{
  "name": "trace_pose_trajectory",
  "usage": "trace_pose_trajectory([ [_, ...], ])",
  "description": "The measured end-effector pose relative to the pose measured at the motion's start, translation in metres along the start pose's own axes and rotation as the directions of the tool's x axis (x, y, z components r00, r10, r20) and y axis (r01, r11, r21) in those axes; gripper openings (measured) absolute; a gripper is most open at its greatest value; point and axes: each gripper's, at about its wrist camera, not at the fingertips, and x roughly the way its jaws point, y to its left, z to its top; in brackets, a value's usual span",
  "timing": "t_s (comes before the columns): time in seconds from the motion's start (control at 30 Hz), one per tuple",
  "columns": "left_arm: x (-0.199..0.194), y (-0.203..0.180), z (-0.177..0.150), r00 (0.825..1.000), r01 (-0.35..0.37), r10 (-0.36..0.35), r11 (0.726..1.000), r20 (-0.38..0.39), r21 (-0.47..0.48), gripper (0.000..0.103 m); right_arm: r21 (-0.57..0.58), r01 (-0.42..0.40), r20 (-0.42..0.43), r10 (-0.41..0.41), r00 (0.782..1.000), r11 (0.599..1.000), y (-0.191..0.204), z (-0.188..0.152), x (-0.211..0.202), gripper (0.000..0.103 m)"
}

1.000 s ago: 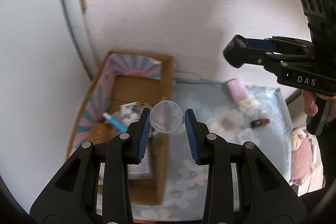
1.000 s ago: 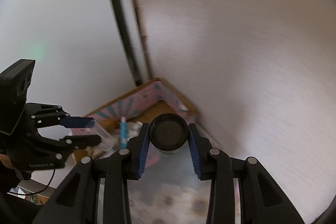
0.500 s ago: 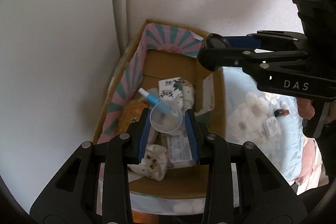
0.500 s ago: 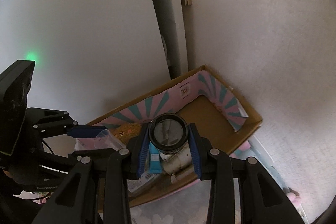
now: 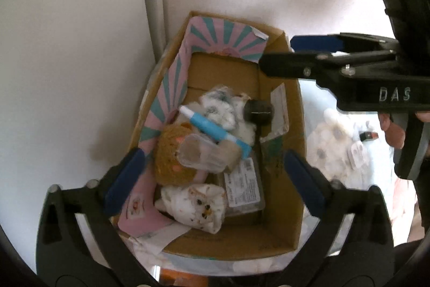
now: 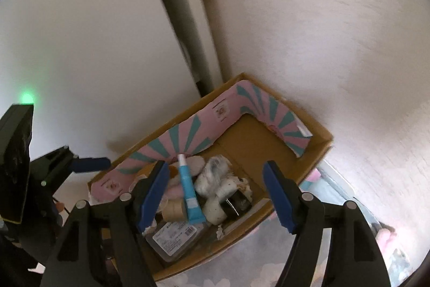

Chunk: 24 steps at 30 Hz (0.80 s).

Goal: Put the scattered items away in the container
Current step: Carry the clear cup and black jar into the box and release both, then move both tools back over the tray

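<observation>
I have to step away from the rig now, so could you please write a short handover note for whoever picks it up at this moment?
Left gripper: open, empty, above the cardboard box.
Right gripper: open, empty, also over the box.
In the box: clear plastic cup lying on its side, dark jar, blue tube, brown plush, white plush toys, a labelled clear pack.
Done: cup and jar are both in the box.
Left: a small red-and-black item and a small white case lie outside on the floral cloth, to the right of the box.
</observation>
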Motion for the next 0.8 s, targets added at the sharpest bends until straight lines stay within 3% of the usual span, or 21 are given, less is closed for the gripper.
trace_pose_trajectory([
  [0.3,0.000,-0.020,-0.005,1.000,0.007,-0.008,1.000,0.028,0.023,0.103,0.133,0.065,0.048,-0.072,0.996,0.989,-0.016,-0.026,-0.041,0.068],
  [0.67,-0.016,-0.082,0.000,0.997,0.062,-0.068,0.989,0.040,0.137,0.103,0.239,0.138,0.099,-0.166,0.981,0.961,-0.038,-0.073,-0.102,0.068],
  [0.8,-0.021,-0.110,0.002,0.994,0.086,-0.096,0.977,0.045,0.196,0.103,0.313,0.187,0.129,-0.237,0.963,0.931,-0.066,-0.100,-0.137,0.096],
])
